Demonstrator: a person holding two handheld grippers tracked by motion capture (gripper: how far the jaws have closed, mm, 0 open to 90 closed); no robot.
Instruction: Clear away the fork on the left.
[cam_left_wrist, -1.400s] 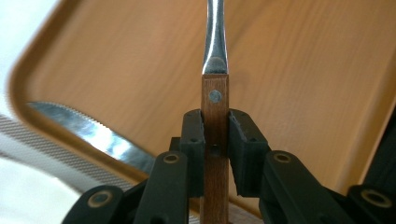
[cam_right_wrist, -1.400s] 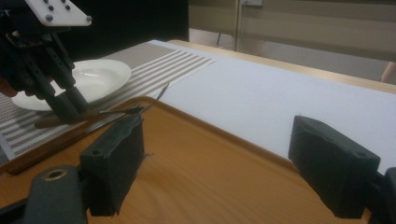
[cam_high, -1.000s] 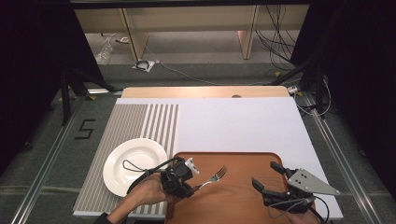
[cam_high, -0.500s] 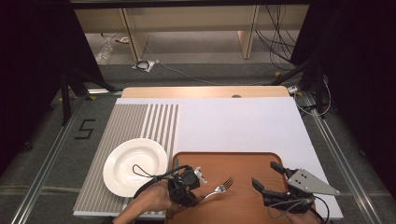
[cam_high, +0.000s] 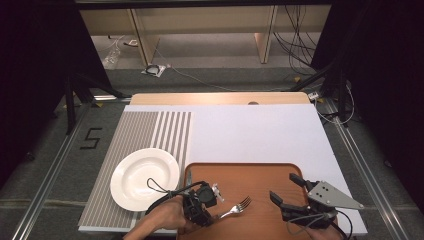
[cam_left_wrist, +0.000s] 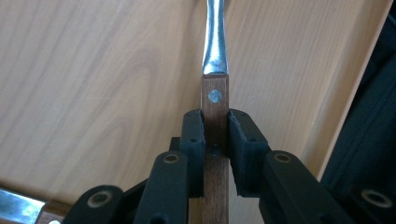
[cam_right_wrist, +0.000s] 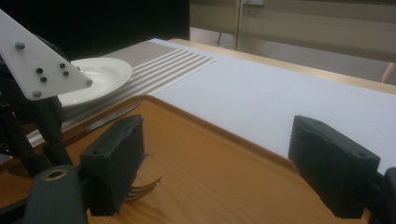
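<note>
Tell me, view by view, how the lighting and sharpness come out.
High view: the table is evenly lit, the surroundings black, the fork soft and small. Left gripper view: bright, the fork's wooden handle sharp between the left gripper's pads, its metal shank glaring. Right gripper view: dim, the right gripper's near jaws blurred, the plate bright.

Shiny metal fork (cam_high: 235, 208) with wooden handle; smooth wooden tray (cam_high: 260, 175); glossy plate (cam_high: 137, 172).

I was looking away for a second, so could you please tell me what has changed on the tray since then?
The left gripper, shut on the fork by its wooden handle, has carried it slightly toward the tray's near edge. The right gripper, fingers apart, and the plate stayed put.
</note>
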